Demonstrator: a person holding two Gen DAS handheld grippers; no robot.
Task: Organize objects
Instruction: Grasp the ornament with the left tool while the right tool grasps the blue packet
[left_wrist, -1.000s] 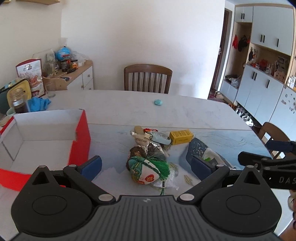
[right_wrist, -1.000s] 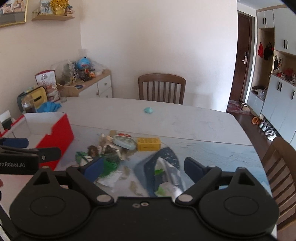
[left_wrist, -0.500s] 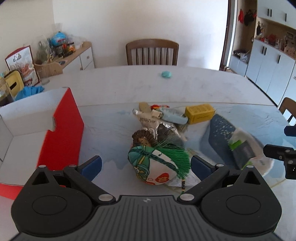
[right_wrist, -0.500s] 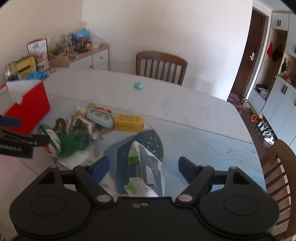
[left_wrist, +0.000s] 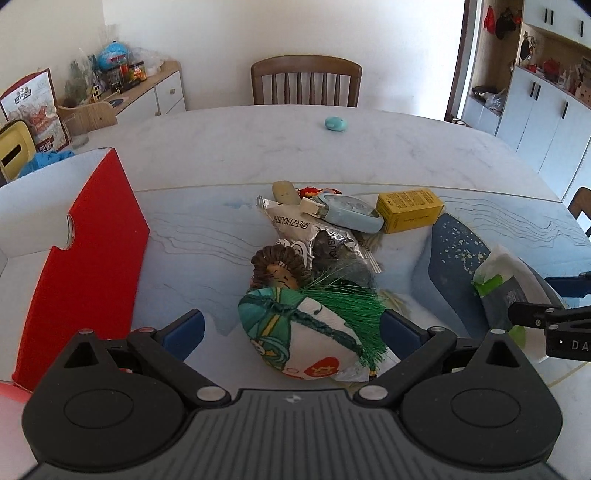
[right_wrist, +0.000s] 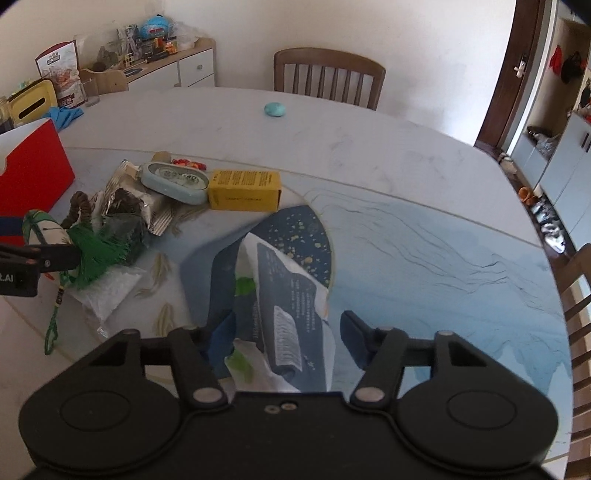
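One red-and-white box (left_wrist: 74, 236) stands open at the table's (left_wrist: 236, 147) left edge, likely the bin for sorting. Beside it the left tongs (left_wrist: 291, 328) are spread wide around one round embroidered pouch (left_wrist: 295, 339) with a green tassel, its pads clear of it, apparently lined up for a grab. Behind lie two foil packets (left_wrist: 295, 221), one pale blue case (left_wrist: 351, 212) and one yellow carton (left_wrist: 408, 209), heaped together. Rightmost, the right tongs (right_wrist: 284, 334) have just been closing around one wet-wipes pack (right_wrist: 284, 295) lying on a dark fan; whether the pads touch yet is unclear.
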